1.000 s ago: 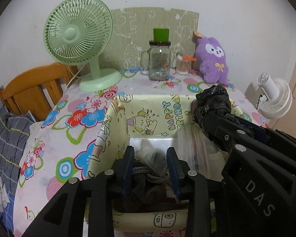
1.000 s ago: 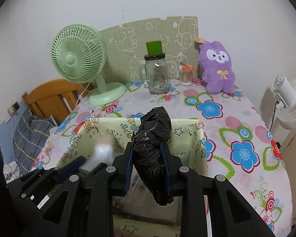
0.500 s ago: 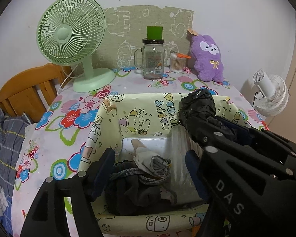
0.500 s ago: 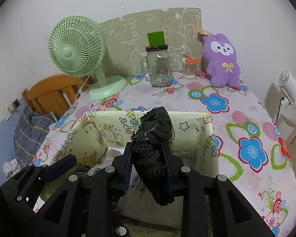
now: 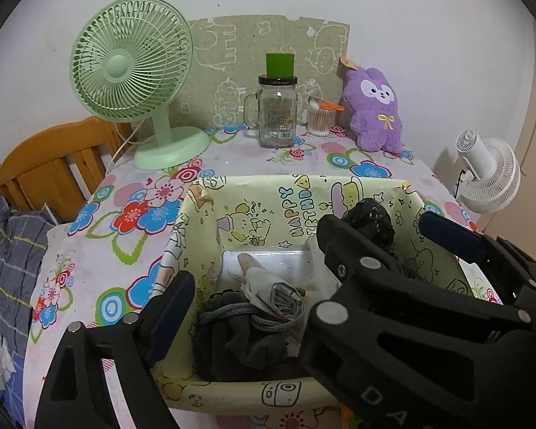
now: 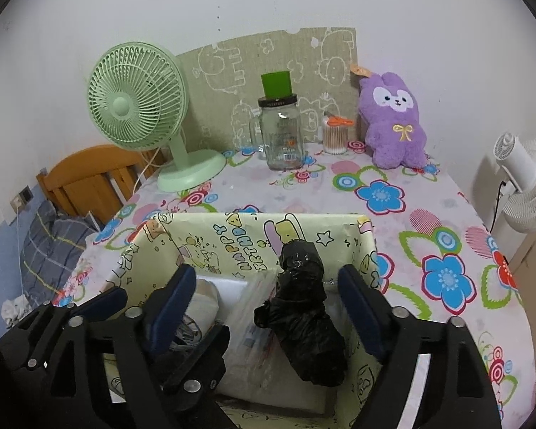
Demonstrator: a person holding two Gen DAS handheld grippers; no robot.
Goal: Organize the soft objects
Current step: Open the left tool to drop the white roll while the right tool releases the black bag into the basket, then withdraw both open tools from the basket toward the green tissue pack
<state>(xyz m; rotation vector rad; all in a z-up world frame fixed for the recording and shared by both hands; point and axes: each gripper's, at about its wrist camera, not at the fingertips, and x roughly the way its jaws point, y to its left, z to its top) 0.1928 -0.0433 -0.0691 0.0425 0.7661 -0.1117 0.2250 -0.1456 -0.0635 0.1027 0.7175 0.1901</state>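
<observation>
Both grippers over the yellow cartoon-print box on the flowered tablecloth. Left gripper: jaws spread wide and opening, pads clear of the dark grey drawstring pouch lying in the box between and below them; a white-grey rolled cloth sits just ahead of the pouch. Right gripper: jaws opening, wide apart; black plastic bundle between them w/o pad contact, resting in the box beside a clear plastic bag. Beyond the box: green fan, glass jar, purple plush.
</observation>
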